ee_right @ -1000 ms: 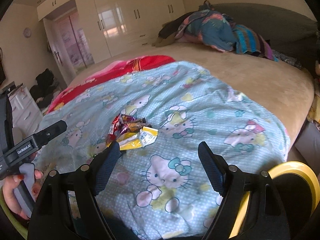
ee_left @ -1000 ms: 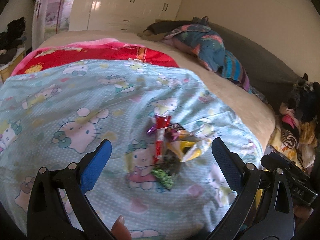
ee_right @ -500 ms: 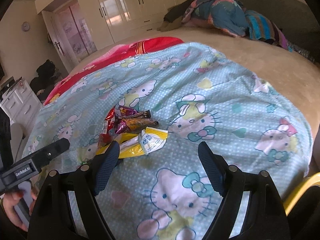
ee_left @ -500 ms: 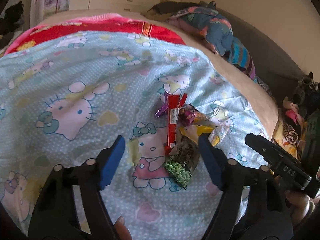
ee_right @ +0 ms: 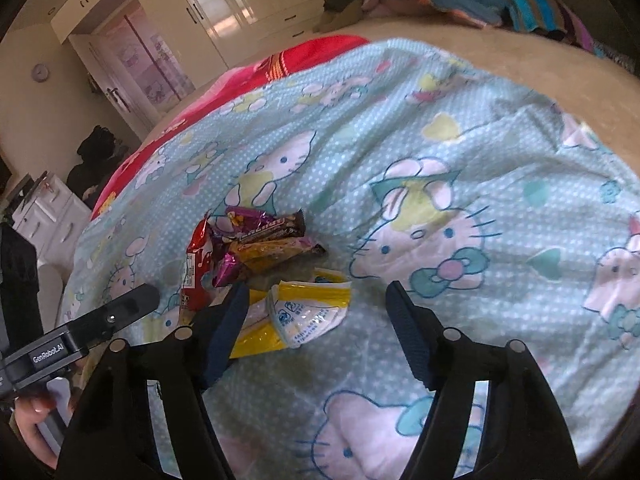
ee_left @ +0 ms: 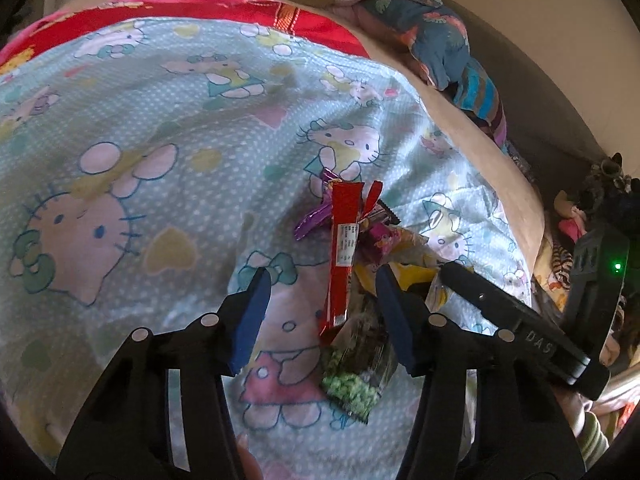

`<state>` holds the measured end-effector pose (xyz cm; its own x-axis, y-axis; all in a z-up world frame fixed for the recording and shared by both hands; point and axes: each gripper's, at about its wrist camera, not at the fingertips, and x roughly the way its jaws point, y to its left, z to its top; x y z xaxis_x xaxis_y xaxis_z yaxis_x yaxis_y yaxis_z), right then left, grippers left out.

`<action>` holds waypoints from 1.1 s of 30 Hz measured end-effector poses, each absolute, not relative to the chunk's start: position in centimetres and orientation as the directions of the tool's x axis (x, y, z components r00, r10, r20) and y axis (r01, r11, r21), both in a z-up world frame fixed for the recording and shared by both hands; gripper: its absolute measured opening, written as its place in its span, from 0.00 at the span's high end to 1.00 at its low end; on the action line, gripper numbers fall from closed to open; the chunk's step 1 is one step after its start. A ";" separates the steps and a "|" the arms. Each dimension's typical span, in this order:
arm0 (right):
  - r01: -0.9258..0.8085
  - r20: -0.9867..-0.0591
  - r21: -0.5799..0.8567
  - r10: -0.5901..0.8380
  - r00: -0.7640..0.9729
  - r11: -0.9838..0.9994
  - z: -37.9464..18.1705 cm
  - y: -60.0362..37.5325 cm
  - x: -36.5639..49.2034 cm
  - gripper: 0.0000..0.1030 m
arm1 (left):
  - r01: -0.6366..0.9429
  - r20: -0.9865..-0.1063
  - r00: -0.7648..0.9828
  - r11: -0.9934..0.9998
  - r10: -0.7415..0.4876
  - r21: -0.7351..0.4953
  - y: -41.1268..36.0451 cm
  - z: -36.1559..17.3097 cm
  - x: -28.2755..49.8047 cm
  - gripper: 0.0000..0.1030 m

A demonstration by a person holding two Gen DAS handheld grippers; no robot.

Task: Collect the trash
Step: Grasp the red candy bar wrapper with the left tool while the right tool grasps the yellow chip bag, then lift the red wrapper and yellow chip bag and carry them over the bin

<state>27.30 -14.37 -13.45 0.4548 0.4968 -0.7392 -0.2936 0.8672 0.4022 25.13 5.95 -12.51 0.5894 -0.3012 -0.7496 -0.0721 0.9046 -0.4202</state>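
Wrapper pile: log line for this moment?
left gripper: closing, straddling red wrapper, no grip | right gripper: closing over yellow wrapper | trash on blanket

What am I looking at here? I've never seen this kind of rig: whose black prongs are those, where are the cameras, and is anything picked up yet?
No robot: a person holds a two-finger tool in each hand, each carrying a camera looking along its fingers. One picture comes from the left gripper, the other from the right gripper. On the cartoon-cat blanket lies a pile of snack wrappers: a red wrapper, a green pea packet and a yellow-white packet. Both grippers' fingers have just been closing, left around the red wrapper, right near the yellow-white one. Nothing is gripped yet.
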 end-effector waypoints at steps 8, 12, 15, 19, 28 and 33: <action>-0.318 -0.713 0.460 0.558 0.425 0.829 -14.2 -14.5 26.7 0.52 | -0.097 -0.771 0.538 0.884 -0.340 -0.457 5.5 -14.5 27.4 0.65; -0.325 -0.707 0.454 0.558 0.435 0.829 -14.1 -14.7 25.9 0.55 | -0.096 -0.759 0.520 0.856 -0.392 -0.508 5.6 -15.5 28.0 0.76; -0.324 -0.704 0.446 0.550 0.449 0.835 -13.9 -14.9 25.2 0.57 | -0.100 -0.757 0.511 0.846 -0.408 -0.523 5.7 -15.9 28.1 0.88; -0.323 -0.699 0.426 0.534 0.476 0.845 -13.5 -15.1 24.3 0.61 | -0.100 -0.757 0.528 0.857 -0.384 -0.505 5.6 -15.6 27.3 0.92; -0.326 -0.690 0.367 0.490 0.532 0.871 -12.3 -16.0 22.3 0.62 | -0.124 -0.723 0.606 0.859 -0.331 -0.497 6.5 -13.8 24.6 0.93; -0.298 -0.682 0.370 0.475 0.556 0.880 -12.0 -17.1 21.5 0.62 | -0.119 -0.701 0.646 0.867 -0.302 -0.484 6.9 -12.4 23.3 0.93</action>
